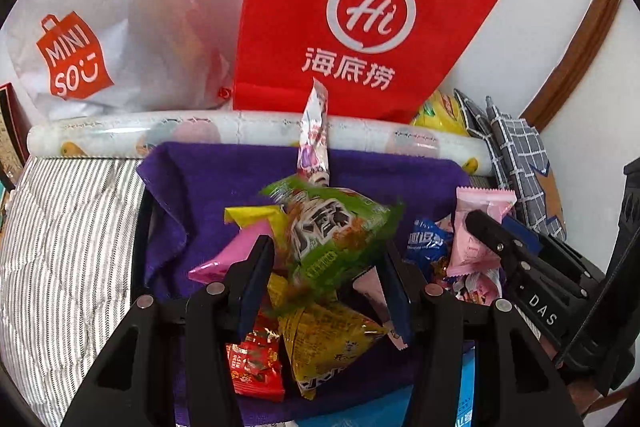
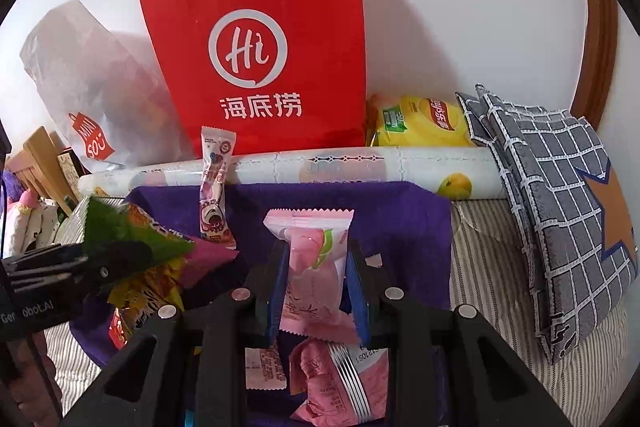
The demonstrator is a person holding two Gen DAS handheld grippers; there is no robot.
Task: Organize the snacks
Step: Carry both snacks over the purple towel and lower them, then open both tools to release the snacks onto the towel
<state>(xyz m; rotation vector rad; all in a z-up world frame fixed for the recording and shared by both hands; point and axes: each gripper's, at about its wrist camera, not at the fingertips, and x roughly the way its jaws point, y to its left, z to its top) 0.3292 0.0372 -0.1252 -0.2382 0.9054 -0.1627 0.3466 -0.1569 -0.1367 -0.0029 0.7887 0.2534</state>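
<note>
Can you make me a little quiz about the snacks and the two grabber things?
1. True or false: the right gripper has its jaws shut on a pink snack packet.
2. What colour is the snack packet between the left gripper jaws? A) blue B) green C) white
3. What colour cloth lies under the snack pile?

Key: 1 true; 2 B; 3 purple.

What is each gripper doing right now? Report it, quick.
Left gripper: shut on the green snack packet.
Right gripper: shut on the pink snack packet.
</note>
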